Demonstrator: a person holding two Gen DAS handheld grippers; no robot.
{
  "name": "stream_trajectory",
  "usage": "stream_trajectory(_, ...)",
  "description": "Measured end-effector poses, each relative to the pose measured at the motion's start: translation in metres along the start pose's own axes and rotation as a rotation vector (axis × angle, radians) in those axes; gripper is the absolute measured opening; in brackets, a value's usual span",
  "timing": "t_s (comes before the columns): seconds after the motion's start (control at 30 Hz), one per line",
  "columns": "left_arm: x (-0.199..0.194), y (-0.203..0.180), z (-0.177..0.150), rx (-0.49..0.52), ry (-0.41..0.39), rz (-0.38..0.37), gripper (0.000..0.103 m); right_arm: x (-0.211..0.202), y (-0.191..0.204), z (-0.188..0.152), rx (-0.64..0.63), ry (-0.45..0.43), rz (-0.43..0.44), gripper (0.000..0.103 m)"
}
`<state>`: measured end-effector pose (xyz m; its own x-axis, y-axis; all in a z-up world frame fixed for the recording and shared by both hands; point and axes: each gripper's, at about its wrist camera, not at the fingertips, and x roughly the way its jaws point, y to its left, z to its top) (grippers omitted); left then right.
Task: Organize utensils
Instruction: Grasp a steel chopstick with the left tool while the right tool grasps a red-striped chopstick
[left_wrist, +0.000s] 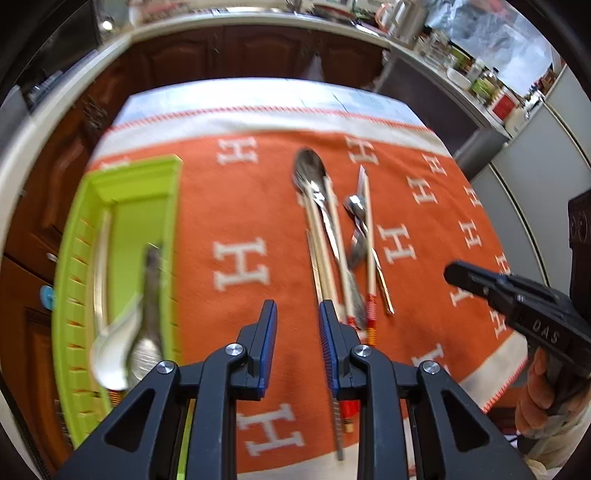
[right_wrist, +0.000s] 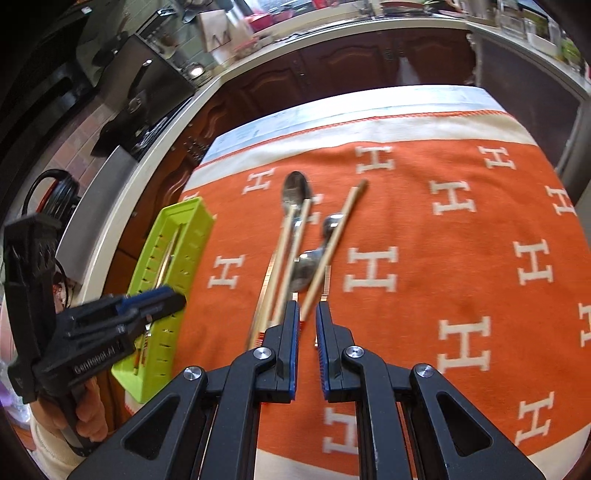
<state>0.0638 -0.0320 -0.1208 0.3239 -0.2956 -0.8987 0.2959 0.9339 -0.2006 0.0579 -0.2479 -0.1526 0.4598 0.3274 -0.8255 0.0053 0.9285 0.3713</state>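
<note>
My left gripper (left_wrist: 297, 314) jaws are spread, empty, utensils (left_wrist: 332, 236) just ahead-right. My right gripper (right_wrist: 306, 314) jaws, narrowly apart, straddle a chopstick (right_wrist: 332, 240) end. Tray (left_wrist: 162, 206) left.

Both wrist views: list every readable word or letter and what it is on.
"H", repeated in white: orange cloth.
"DAS": right gripper, seen from the left wrist.
"GenRobot.AI": left gripper, seen from the right wrist; small, slightly uncertain.
Counter jar labels: too blurred.

Bright daylight, motion blur (fisheye-warped edges).
</note>
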Motion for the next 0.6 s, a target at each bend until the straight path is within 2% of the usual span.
stream_trajectory(0.2,0.027,-0.013,-0.016,0.019,0.073,-0.036,0.021,0.01,-0.015,-0.008,0.034,0.016,0.004,0.009)
stream_trajectory(0.6,0.048,-0.019,-0.032,0.046,0.14,0.008,0.021,0.031,-0.013,-0.024,0.027,0.052,0.021,0.009)
